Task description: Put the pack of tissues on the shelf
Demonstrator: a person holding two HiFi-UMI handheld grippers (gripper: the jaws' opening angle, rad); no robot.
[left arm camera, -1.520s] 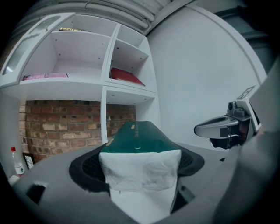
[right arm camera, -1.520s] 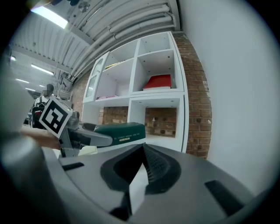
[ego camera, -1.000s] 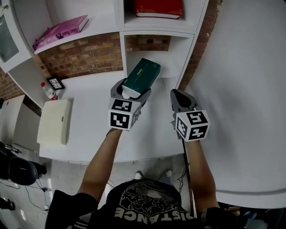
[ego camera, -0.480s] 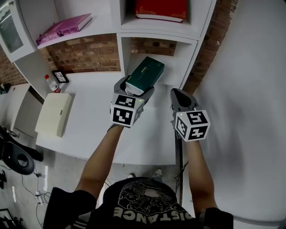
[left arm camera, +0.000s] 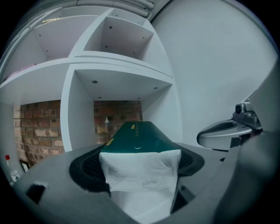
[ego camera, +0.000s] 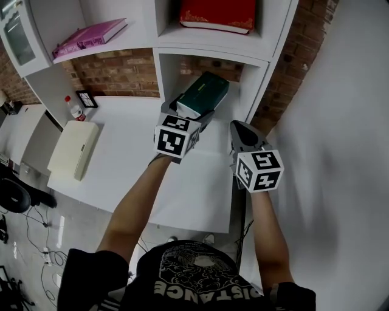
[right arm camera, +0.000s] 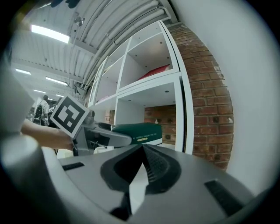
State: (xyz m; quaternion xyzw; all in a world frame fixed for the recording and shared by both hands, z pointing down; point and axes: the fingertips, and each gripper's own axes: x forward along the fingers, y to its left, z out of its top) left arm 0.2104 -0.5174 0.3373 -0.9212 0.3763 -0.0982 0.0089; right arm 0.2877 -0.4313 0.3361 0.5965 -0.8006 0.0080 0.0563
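The pack of tissues (ego camera: pixel 203 94) is dark green with a white end (left arm camera: pixel 140 168). My left gripper (ego camera: pixel 193 115) is shut on it, one jaw on each side of the white end. The pack's far end pokes into the mouth of the lower shelf compartment (ego camera: pixel 252 79) of the white shelf unit. From the right gripper view the pack (right arm camera: pixel 142 131) hangs level in front of that opening. My right gripper (ego camera: pixel 242 130) hovers to the right of the left one, near the shelf's right upright, its jaws shut with nothing between them (right arm camera: pixel 142 148).
A red book (ego camera: pixel 219 13) lies in the compartment above. A pink book (ego camera: pixel 88 36) rests on the upper left shelf. On the white desk (ego camera: pixel 134 158) sit a cream box (ego camera: pixel 73 149), a small bottle (ego camera: pixel 76 110) and a little frame (ego camera: pixel 87 98). Brick wall (ego camera: pixel 121 73) runs behind.
Both grippers have moved toward the shelf. The tissue pack, held by the left gripper, now reaches the lower compartment's opening.
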